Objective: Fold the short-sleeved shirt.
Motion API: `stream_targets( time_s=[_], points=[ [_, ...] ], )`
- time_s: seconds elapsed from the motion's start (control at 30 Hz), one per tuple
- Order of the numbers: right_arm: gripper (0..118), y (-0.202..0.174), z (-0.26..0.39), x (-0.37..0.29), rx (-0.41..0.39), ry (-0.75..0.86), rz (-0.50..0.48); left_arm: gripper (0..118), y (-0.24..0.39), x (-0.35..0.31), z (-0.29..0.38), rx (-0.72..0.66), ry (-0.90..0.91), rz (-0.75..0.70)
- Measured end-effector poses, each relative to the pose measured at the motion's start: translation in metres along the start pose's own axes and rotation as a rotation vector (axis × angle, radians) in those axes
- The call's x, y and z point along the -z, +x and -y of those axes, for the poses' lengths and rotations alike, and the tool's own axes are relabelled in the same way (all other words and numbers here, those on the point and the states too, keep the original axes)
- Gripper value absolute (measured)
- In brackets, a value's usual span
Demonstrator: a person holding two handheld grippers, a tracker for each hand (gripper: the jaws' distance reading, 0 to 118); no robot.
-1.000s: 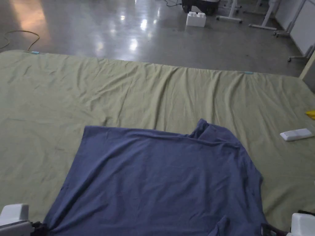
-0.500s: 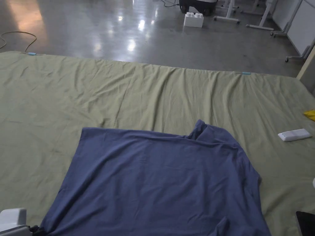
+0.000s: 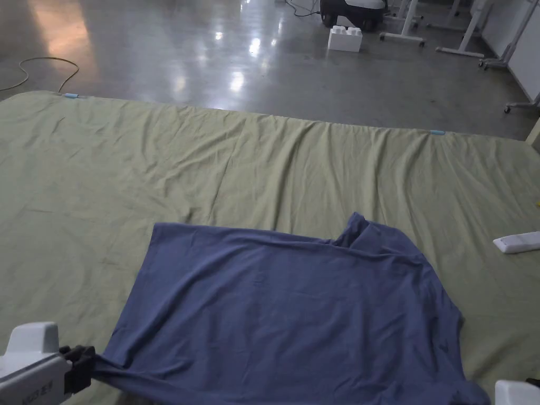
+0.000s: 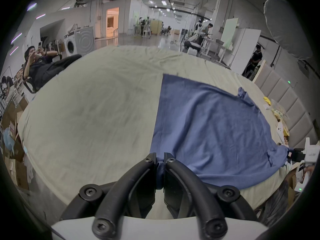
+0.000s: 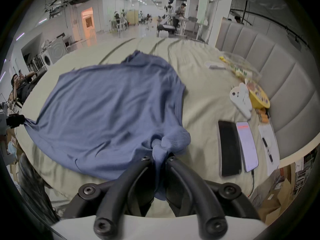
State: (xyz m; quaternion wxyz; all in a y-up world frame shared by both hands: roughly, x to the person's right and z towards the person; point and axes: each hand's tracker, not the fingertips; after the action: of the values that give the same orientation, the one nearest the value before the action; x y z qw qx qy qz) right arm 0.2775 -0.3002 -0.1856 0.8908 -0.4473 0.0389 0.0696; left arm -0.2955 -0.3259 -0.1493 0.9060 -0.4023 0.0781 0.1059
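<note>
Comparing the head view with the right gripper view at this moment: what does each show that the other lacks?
Head view alone: a white block on the shiny floor beyond the bed.

Right gripper view alone: the right gripper with both jaws pinching bunched shirt fabric, two phones and a padded headboard.

Both: the blue shirt spread on the green sheet, with the left gripper gripping one corner.

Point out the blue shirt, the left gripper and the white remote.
blue shirt (image 3: 295, 311), head view, middle of the fabric.
left gripper (image 4: 159, 159), left gripper view, between its tips.
white remote (image 3: 518, 242), head view, its top.
</note>
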Motion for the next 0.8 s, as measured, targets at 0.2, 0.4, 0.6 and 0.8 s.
stream_targets(
  time_s=[0.2, 0.4, 0.6, 0.8],
  points=[
    [10, 0.001, -0.055, 0.018, 0.006, 0.073, -0.004, 8, 0.010, 0.026, -0.039, 0.010, 0.036, 0.003],
    [10, 0.007, -0.106, 0.063, 0.055, 0.080, -0.008, 8, 0.014, 0.060, -0.077, 0.004, 0.081, -0.022],
    [10, 0.014, -0.137, 0.105, 0.087, 0.070, -0.012, 8, 0.016, 0.090, -0.108, -0.018, 0.094, -0.040],
    [10, 0.015, -0.143, 0.124, 0.070, 0.019, -0.007, 8, 0.019, 0.130, -0.118, -0.001, 0.024, -0.061]
  ],
)
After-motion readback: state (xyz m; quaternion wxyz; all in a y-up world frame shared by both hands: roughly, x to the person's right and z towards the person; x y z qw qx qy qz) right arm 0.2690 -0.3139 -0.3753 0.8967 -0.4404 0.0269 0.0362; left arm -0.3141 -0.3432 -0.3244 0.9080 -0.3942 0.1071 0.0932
